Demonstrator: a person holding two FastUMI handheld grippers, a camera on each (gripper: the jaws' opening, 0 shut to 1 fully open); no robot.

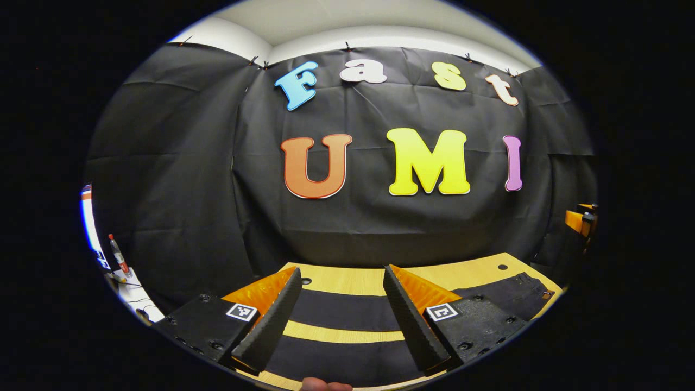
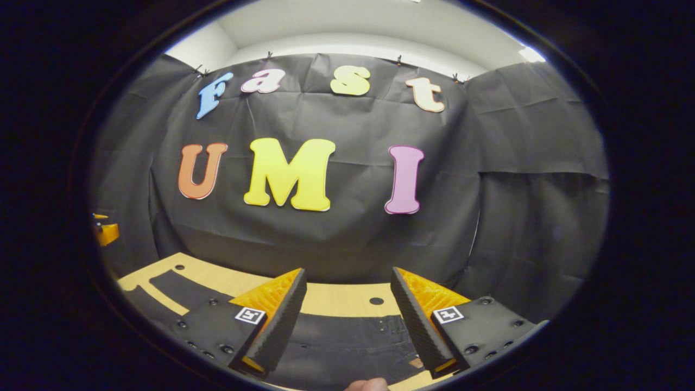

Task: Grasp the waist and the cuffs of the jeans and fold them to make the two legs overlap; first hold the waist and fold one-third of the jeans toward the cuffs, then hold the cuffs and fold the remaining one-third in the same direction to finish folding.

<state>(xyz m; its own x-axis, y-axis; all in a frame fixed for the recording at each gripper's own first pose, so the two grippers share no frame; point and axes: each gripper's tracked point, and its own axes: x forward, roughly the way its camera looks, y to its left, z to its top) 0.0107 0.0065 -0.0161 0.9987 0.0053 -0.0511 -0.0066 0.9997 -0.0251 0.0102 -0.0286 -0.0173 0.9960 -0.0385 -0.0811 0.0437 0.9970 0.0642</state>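
Dark jeans (image 1: 342, 309) lie flat on the wooden table (image 1: 478, 271), the two legs spread apart as dark bands with a strip of wood between them. The waist end (image 1: 516, 293) lies to the right in the left gripper view. My left gripper (image 1: 342, 270) hovers open above the legs with nothing between its fingers. In the right gripper view the waist of the jeans (image 2: 347, 336) lies just below my right gripper (image 2: 348, 270), which is open and holds nothing. From there the legs (image 2: 179, 293) run off to the left.
The black cloth wall stands close behind the table (image 2: 336, 298). Small round holes (image 1: 503, 267) dot the tabletop near its far edge. A red-capped bottle (image 1: 118, 255) stands on a white surface far left. An orange-and-black object (image 1: 581, 220) shows at the right edge.
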